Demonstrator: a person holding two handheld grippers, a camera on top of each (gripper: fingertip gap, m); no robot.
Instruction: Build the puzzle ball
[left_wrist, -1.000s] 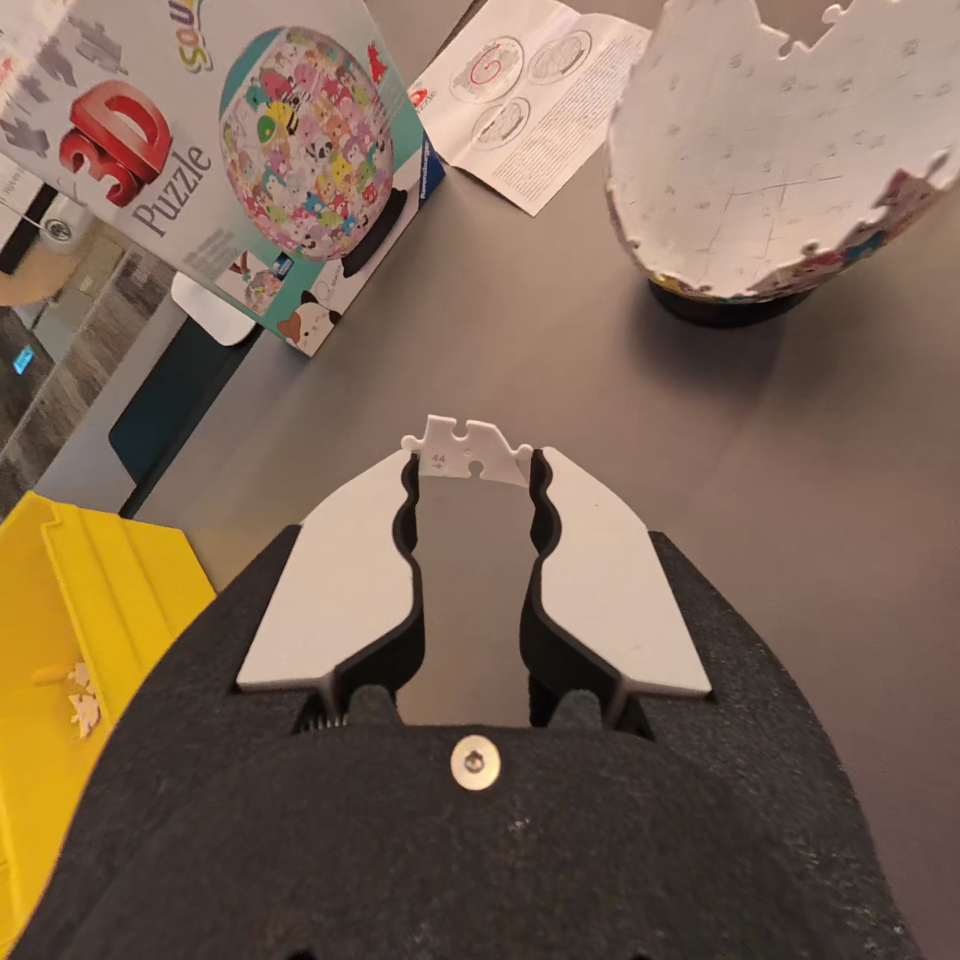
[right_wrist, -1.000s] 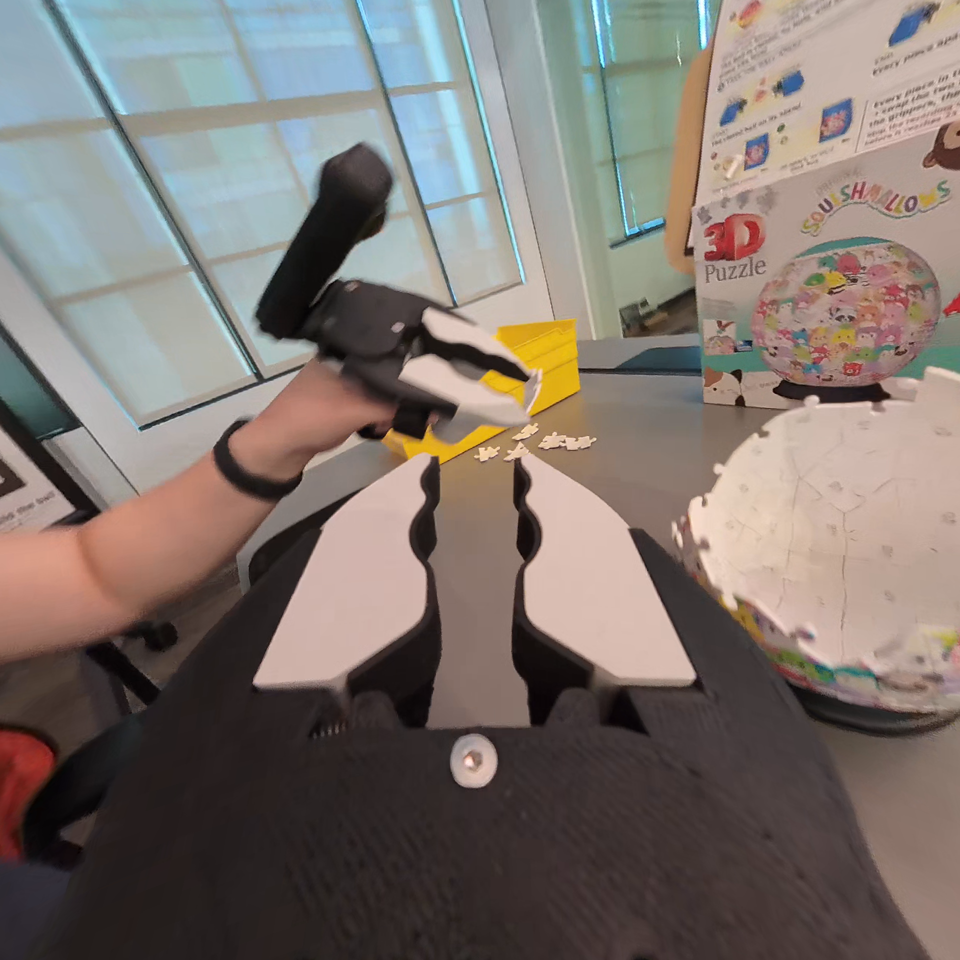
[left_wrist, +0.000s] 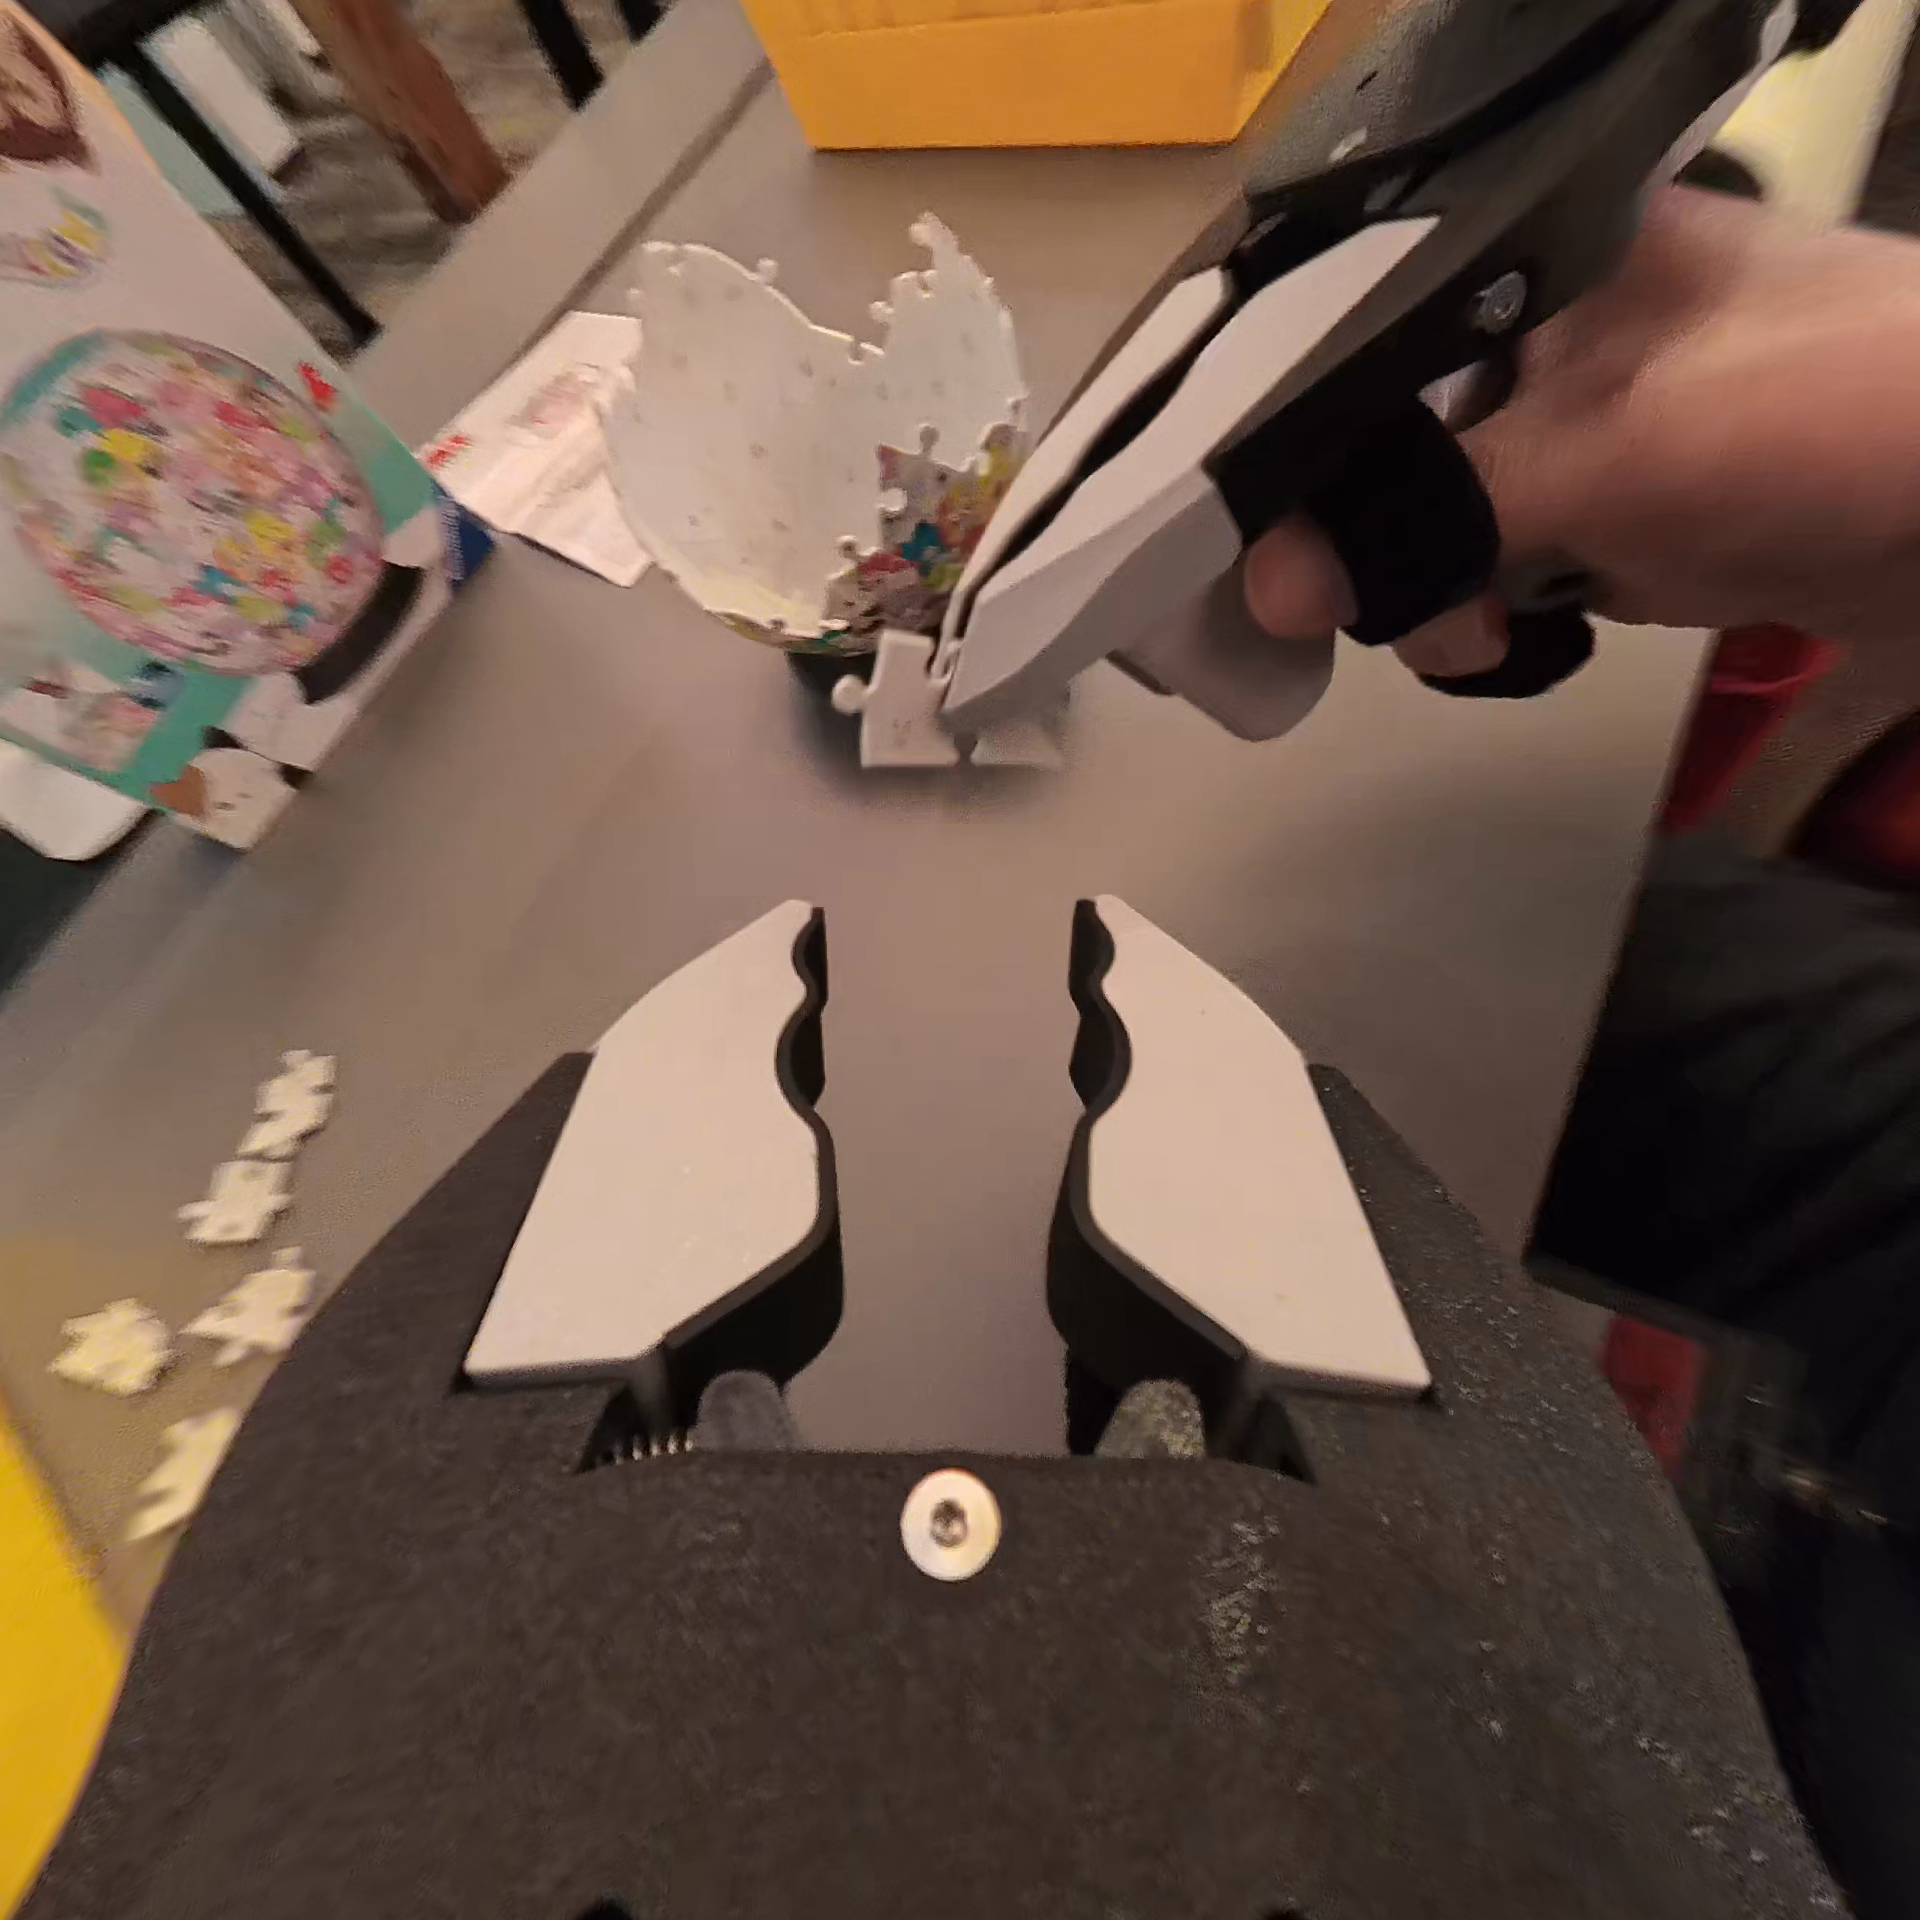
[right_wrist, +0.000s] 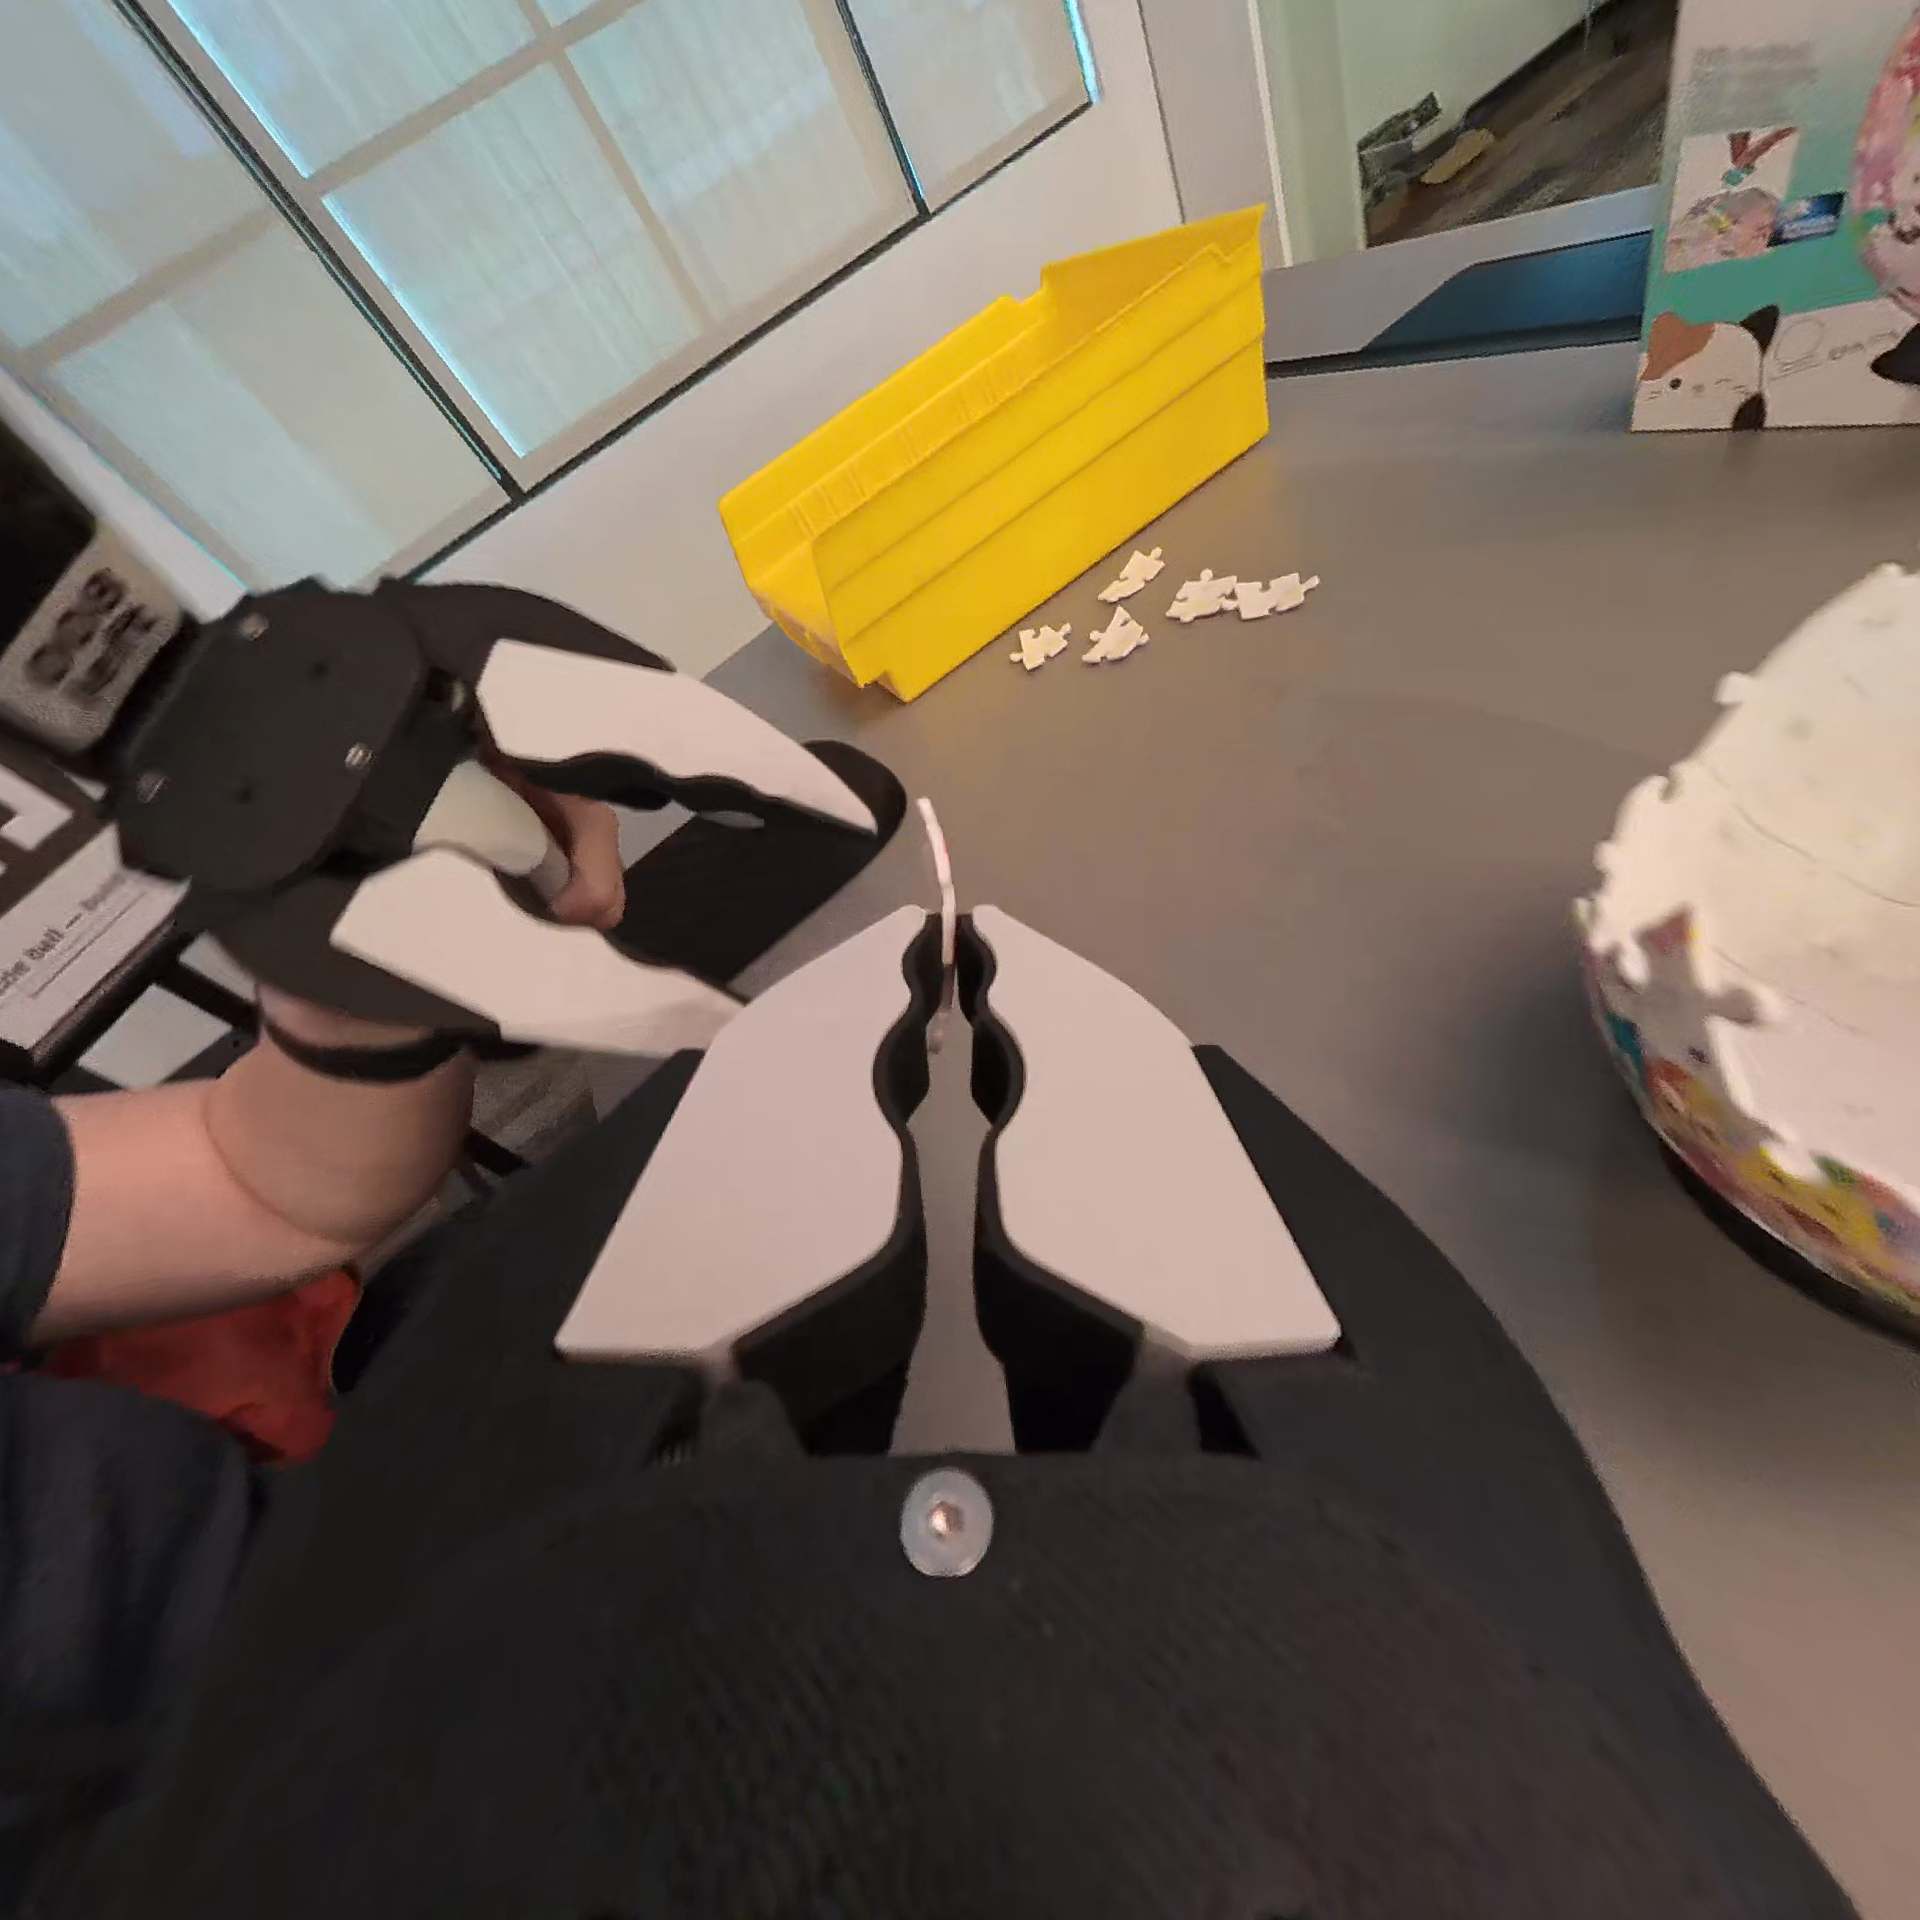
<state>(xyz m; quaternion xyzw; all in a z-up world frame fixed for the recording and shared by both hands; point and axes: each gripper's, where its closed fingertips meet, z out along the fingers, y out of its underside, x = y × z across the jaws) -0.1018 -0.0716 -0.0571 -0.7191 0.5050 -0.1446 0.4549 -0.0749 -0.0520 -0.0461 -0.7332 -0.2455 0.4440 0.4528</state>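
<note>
The left gripper (left_wrist: 945, 914) is open, with a wide gap between its two fingers and nothing held in it. It hangs above the grey table (left_wrist: 644, 831), pointing toward the half-built puzzle ball (left_wrist: 800, 457). In the right wrist view the same gripper shows at the left, its fingers spread apart and a hand wrapped around its handle.

The right gripper (right_wrist: 948, 920) is closed on a single white puzzle piece (right_wrist: 940, 862), which stands edge-on between its fingertips and sticks out past them. In the left wrist view this gripper comes in from the upper right, held by a hand (left_wrist: 1621, 436) with a black strap across the fingers. There the piece (left_wrist: 902, 717) shows its blank white back and hangs just in front of the ball, near its base; whether it touches the table cannot be told.

The ball is an open shell, white inside and printed in many colours outside, with a jagged upper edge. It sits on a dark round stand (right_wrist: 1766, 1236).

A yellow bin (right_wrist: 1018, 499) stands on the table well away from the ball, on the window side. A few loose white pieces (right_wrist: 1164, 613) lie on the table just beside the bin, between it and the ball. The puzzle box (left_wrist: 197, 561) stands upright to the left of the ball, and a folded paper sheet (left_wrist: 540, 468) lies flat between the box and the ball.
</note>
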